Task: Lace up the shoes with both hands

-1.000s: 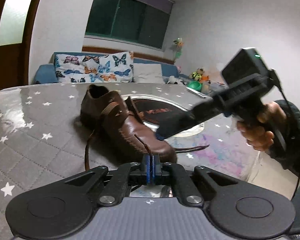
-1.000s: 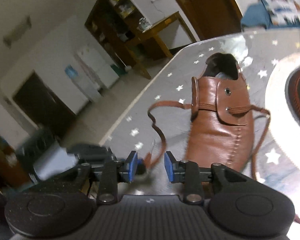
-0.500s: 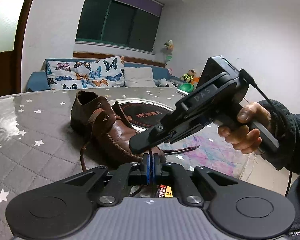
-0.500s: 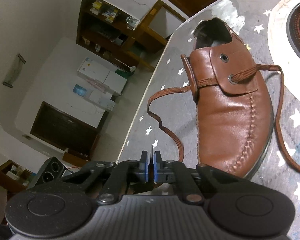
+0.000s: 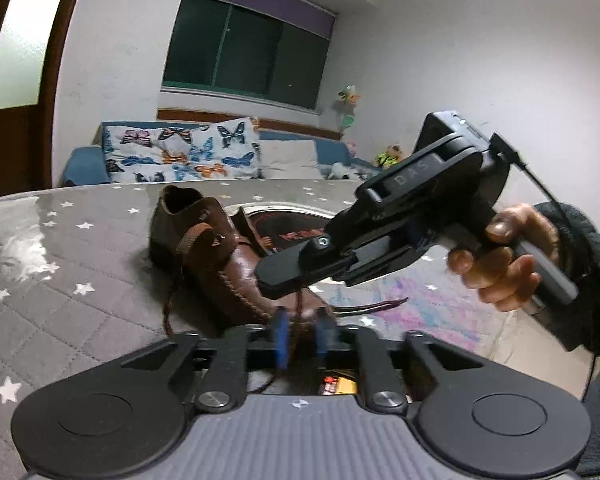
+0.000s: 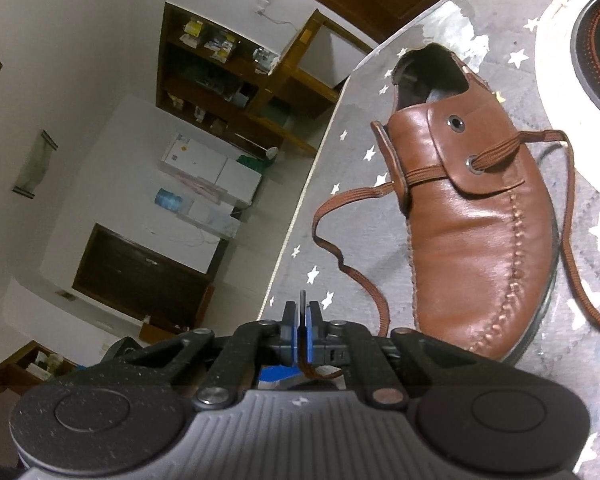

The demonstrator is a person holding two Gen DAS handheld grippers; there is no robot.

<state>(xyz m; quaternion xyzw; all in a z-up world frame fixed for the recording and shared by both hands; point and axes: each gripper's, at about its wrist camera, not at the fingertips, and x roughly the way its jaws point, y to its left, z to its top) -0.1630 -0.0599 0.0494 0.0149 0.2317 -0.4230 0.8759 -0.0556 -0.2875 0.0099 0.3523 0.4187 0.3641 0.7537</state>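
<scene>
Left wrist view first, reading from left to right. We see the grey star-printed table (image 5: 60, 280) running across the frame, and on it the brown leather shoe (image 5: 220, 264), heel toward the far sofa (image 5: 180, 156) with its butterfly cushions, toe toward us. A brown lace (image 5: 298, 312) hangs between the blue pads of our left gripper (image 5: 300, 334). The jaws are opening, with a clear gap between the pads, and they are blurred; the lace runs through that gap, and we cannot tell whether either pad touches it. Right of the shoe, our right gripper (image 5: 284, 280) reaches in over the toe, its black finger tip just above the lace. Farther right, the person's right hand (image 5: 496, 264) grips its handle, a dark sleeve (image 5: 592, 280) behind it.

Right wrist view, again left to right. We see shelves (image 6: 228, 72) and a white cabinet (image 6: 212, 176) beyond the table edge. At bottom centre the jaws of our right gripper (image 6: 302, 334) are together, clamped on the lace: its dark tip (image 6: 302, 300) stands up above the pads, and brown cord shows below them. To the right the lace (image 6: 340, 248) loops across the table to the shoe (image 6: 480, 240), passes under the flap and comes out of the lower eyelet (image 6: 473, 166). The upper eyelet (image 6: 455, 123) is empty. The other lace length trails down the shoe's right side.
</scene>
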